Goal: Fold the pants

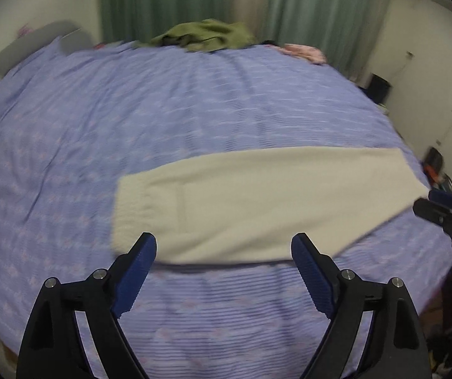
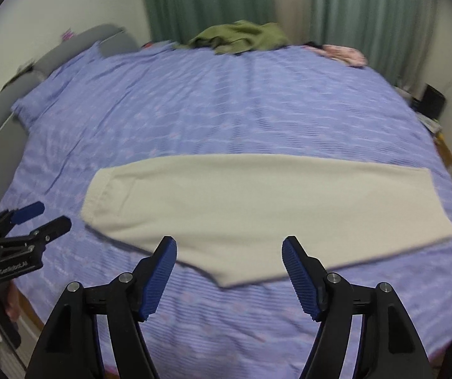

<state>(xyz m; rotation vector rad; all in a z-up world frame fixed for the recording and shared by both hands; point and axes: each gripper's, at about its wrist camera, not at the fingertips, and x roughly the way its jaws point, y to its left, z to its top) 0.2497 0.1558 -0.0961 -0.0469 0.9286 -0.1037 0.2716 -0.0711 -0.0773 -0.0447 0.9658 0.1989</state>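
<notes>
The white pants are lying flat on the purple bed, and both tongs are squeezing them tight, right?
Not quite. The white pants do lie flat on the purple bed, but neither tongs squeeze them. The right wrist view shows the right tongs open with nothing pinched, and the left tongs open off to the side, clear of the cloth.

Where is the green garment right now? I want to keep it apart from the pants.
In both wrist views the green garment lies bunched at the bed's far edge before the curtains, left of pink clothing, apart from the cream pants.
</notes>
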